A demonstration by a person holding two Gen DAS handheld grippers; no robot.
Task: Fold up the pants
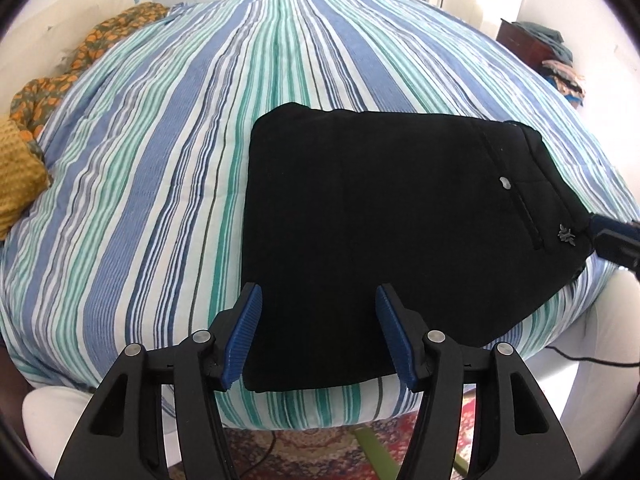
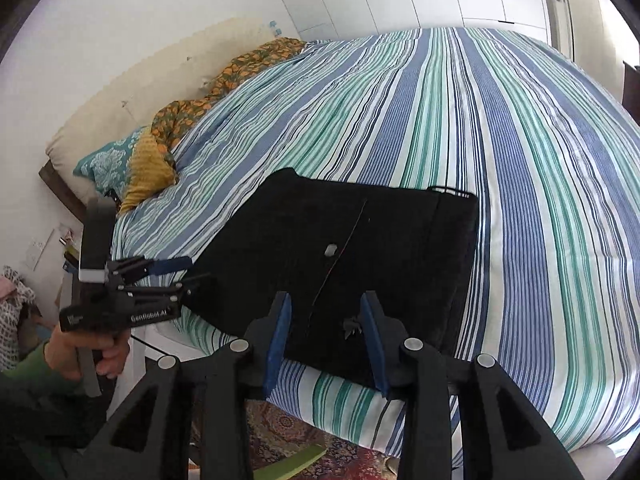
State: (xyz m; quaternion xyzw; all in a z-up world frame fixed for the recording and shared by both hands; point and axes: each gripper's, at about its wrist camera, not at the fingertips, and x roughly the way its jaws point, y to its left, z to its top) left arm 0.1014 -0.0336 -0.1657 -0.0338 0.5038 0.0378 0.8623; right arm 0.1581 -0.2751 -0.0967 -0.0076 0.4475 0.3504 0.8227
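The black pants (image 1: 380, 220) lie folded into a flat rectangle near the front edge of the striped bed (image 1: 160, 140). They also show in the right wrist view (image 2: 352, 248). My left gripper (image 1: 319, 296) is open, its blue pads either side of the fold's near edge, holding nothing. My right gripper (image 2: 326, 304) is open over the waistband corner with its small metal emblem (image 2: 351, 326). The left gripper also shows in the right wrist view (image 2: 192, 270), and the right gripper's tip shows in the left wrist view (image 1: 612, 236).
The bed's striped cover (image 2: 520, 160) spreads far and right. Orange floral and mustard pillows (image 1: 24, 168) and a teal one (image 2: 108, 164) lie at the left. A patterned rug (image 1: 320, 452) covers the floor below the bed's edge. A dark cabinet with clothes (image 1: 536, 48) stands at the right.
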